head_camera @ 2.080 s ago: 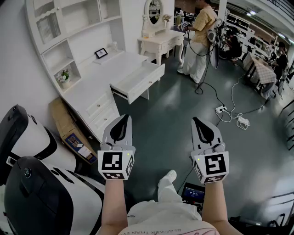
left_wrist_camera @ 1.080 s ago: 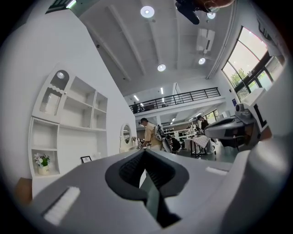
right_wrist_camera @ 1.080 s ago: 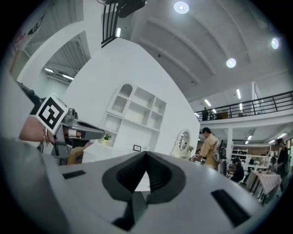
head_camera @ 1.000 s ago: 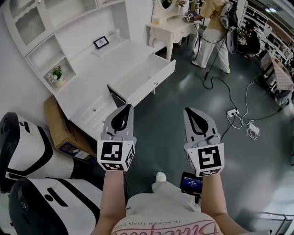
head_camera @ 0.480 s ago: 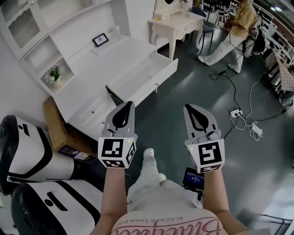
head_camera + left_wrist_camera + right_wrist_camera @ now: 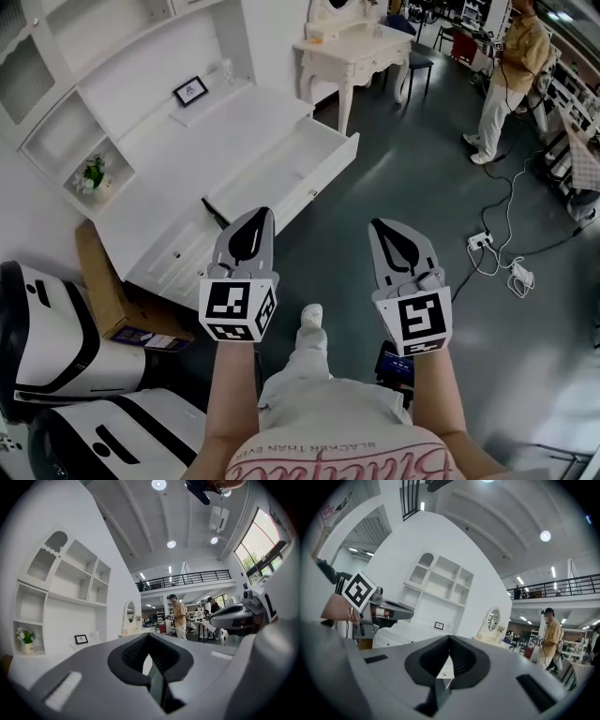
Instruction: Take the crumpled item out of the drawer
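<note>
The drawer (image 6: 311, 183) stands pulled out from the front edge of the white desk (image 6: 220, 127), its open top facing up. From the head view its inside shows only plain white, and I cannot make out the crumpled item in it; neither gripper view shows the inside of the drawer.

The left gripper (image 6: 256, 219) is closed, its tips meeting with nothing between them; the left gripper view shows the same at its jaws (image 6: 148, 636). The right gripper (image 6: 382, 232) is closed too and holds nothing, its tips (image 6: 450, 638) pressed together. Through the gap below its tips only a white patch of the furniture behind shows.

Both grippers are held side by side over the grey floor (image 6: 412, 178), in front of the drawer and outside it. The left one's tip sits near the left corner of the drawer's front panel, while the right one is off the panel's right end, apart from it.
</note>
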Action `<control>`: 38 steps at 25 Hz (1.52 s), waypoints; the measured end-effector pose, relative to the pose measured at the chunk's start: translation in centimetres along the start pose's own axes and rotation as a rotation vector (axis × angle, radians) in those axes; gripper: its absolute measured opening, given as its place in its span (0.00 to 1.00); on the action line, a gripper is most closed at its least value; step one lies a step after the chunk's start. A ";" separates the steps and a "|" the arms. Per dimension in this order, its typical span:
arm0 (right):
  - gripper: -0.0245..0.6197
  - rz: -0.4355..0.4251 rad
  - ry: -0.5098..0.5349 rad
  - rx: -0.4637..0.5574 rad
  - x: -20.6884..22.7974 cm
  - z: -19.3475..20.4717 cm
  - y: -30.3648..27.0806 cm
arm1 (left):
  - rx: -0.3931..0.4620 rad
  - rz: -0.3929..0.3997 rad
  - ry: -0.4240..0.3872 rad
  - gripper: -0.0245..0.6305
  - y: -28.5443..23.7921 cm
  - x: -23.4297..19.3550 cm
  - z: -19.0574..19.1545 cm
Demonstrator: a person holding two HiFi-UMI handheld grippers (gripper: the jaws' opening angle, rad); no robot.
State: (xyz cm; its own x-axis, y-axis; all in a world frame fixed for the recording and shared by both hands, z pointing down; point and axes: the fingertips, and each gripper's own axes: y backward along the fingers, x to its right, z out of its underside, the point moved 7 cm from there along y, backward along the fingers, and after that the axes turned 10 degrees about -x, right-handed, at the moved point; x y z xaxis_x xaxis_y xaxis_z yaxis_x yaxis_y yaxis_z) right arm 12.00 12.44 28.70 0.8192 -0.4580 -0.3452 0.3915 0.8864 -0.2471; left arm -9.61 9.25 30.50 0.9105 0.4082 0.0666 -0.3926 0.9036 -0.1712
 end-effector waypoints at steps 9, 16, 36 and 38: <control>0.05 0.014 -0.013 -0.032 6.1 -0.5 -11.0 | 0.001 0.046 0.021 0.05 -12.2 -4.2 -1.9; 0.05 0.014 -0.031 -0.065 9.6 -0.9 -19.6 | -0.036 0.096 0.023 0.05 -21.1 -8.0 -2.4; 0.05 -0.024 -0.096 -0.145 14.7 0.4 -33.0 | -0.147 0.149 0.160 0.48 -33.3 -15.0 0.4; 0.05 -0.028 -0.104 -0.150 15.2 0.8 -34.0 | -0.165 0.138 0.155 0.48 -34.3 -15.2 0.8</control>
State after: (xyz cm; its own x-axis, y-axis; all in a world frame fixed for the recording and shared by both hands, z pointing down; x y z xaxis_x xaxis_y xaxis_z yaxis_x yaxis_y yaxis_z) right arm 11.49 -24.59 32.57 0.8507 -0.4662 -0.2428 0.3542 0.8497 -0.3906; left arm -10.09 -27.90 36.18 0.8637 0.4901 -0.1178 -0.4998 0.8020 -0.3271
